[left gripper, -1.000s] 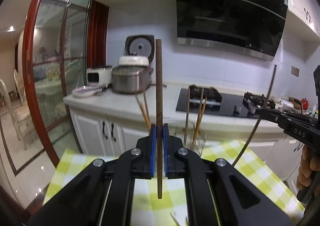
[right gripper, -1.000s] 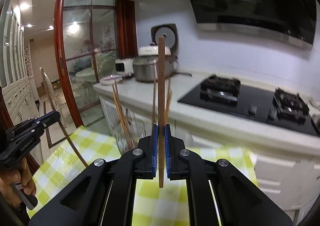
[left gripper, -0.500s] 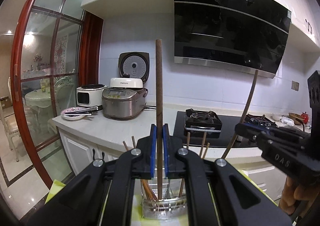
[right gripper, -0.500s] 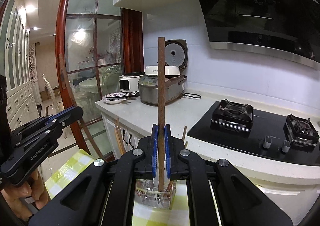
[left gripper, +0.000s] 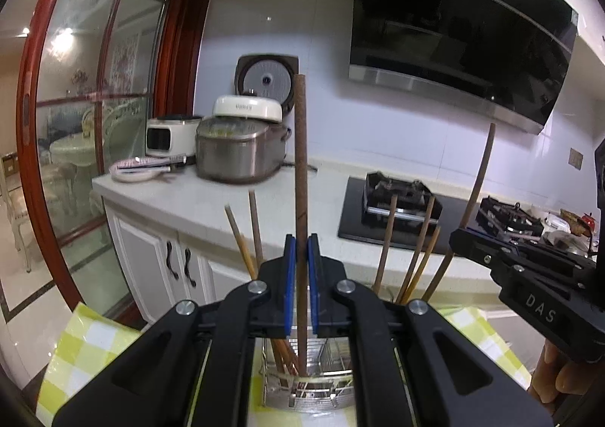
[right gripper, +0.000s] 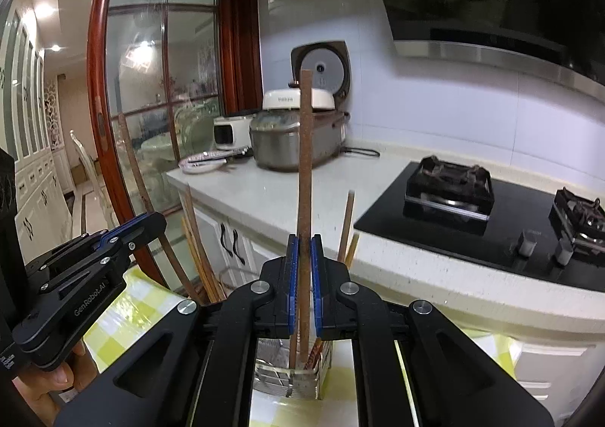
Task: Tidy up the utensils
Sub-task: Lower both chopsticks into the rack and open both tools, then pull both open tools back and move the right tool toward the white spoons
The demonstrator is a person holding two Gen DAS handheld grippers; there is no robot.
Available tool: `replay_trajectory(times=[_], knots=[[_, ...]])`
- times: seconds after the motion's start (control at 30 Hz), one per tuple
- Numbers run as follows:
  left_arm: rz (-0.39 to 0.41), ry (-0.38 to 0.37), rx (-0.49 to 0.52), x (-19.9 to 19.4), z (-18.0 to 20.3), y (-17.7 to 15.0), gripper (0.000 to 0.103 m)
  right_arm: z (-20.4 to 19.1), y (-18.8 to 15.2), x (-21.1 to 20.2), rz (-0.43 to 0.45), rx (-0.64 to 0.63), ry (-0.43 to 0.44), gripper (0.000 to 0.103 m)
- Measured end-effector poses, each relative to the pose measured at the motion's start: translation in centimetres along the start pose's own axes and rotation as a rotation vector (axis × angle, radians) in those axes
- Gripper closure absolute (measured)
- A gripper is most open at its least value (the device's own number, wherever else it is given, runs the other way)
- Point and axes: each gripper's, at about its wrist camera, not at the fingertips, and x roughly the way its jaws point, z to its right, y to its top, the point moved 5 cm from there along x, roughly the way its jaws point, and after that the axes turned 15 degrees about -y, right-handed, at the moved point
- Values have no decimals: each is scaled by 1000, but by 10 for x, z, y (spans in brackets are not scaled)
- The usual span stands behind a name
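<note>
A yellow-and-white checked cloth (left gripper: pixel 87 347) covers the worktop, glossy and smooth. On it stands a wire holder (left gripper: pixel 306 385) of thin bright metal bars, with several slim wooden chopsticks (left gripper: pixel 242 241) leaning out of it. The left claw (left gripper: pixel 299 272), black with blue pads, is pinched on a dark brown chopstick (left gripper: pixel 300 162), round and upright, whose lower tip seems to reach into the holder, though the rim is partly hidden. The right claw (right gripper: pixel 303 272) likewise clamps a rough brown square-edged chopstick (right gripper: pixel 304 162), upright over the holder (right gripper: pixel 291 378). Behind sits a steel rice cooker (left gripper: pixel 238 158).
</note>
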Motion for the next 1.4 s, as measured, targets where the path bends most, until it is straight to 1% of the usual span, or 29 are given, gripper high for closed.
replay_trajectory(times=[0.1, 0.4, 0.47, 0.53, 0.63, 0.7, 0.73, 0.77, 0.8, 0.83, 0.9, 0.93, 1.03, 1.13, 1.23, 1.33, 1.4], knots=[[-15, 2, -8, 4, -2, -8, 96, -1, -9, 8, -19, -1, -2, 96], [-34, 0, -25, 6, -9, -18, 96, 0, -23, 14, -37, -9, -22, 96], [-38, 4, -25, 5, -10, -20, 92, 1, -25, 15, -46, -10, -27, 96], [-37, 5, -30, 2, -11, -21, 78, 2, -27, 15, -50, -4, -27, 95], [-37, 9, -30, -4, -11, -23, 77, 8, -28, 9, -48, 19, -34, 94], [-37, 14, -31, -10, -12, -26, 77, 11, -30, 3, -41, 28, -41, 92], [-33, 15, -37, -15, -12, -27, 76, 14, -31, -2, -38, 32, -48, 85], [-29, 17, -43, -20, -13, -29, 73, 17, -32, -5, -36, 37, -54, 71], [-25, 20, -48, -25, -13, -30, 72, 20, -33, -10, -32, 46, -61, 62], [-23, 22, -50, -29, -13, -32, 71, 24, -35, -14, -28, 57, -69, 48], [-20, 29, -53, -42, -12, -37, 69, 32, -42, -26, -21, 72, -93, 46], [-21, 32, -57, -46, -11, -39, 67, 34, -48, -31, -27, 77, -99, 46], [-21, 39, -78, -64, -10, -49, 64, 38, -66, -40, -70, 94, -98, 43], [-38, 52, -113, -81, -11, -67, 60, 37, -98, -48, -148, 103, -79, 41], [-75, 53, -160, -97, -13, -96, 59, 27, -138, -53, -240, 95, -46, 40], [-119, 56, -206, -111, -16, -127, 57, 16, -184, -58, -354, 100, -1, 40], [-142, 57, -237, -121, -17, -146, 56, 8, -206, -61, -410, 100, 18, 40]])
